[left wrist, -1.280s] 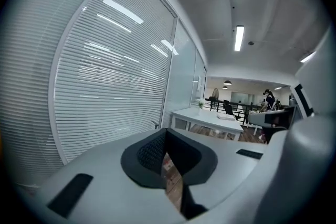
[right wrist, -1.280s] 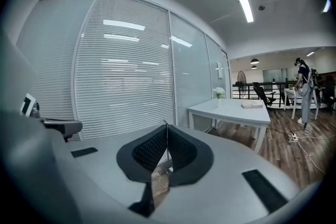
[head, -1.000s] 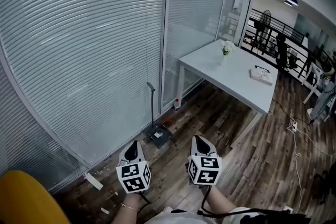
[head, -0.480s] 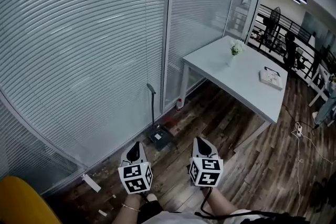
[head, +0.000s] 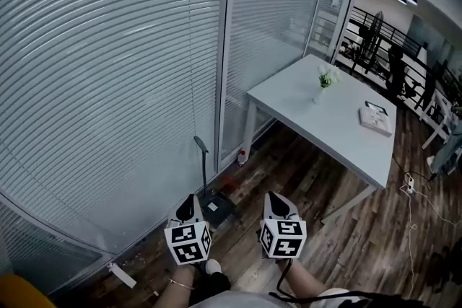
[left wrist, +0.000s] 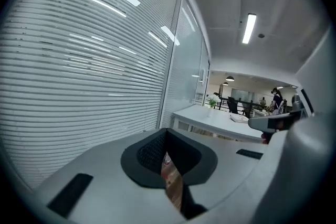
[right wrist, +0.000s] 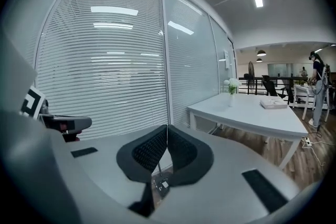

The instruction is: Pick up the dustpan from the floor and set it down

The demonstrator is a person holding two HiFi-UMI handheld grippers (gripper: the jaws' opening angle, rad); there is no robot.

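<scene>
dustpan (head: 219, 208) on floor (head: 310, 180) by glass wall (head: 108, 83), handle upright, left tool (head: 188, 200) and right tool (head: 277, 197) pressed together, empty

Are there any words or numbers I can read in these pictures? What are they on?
No text is readable anywhere.
The marker cubes: only black-and-white square patterns, no letters.
The book on the table: cover print too small to read.
The label on the dustpan: too blurred to read.
</scene>
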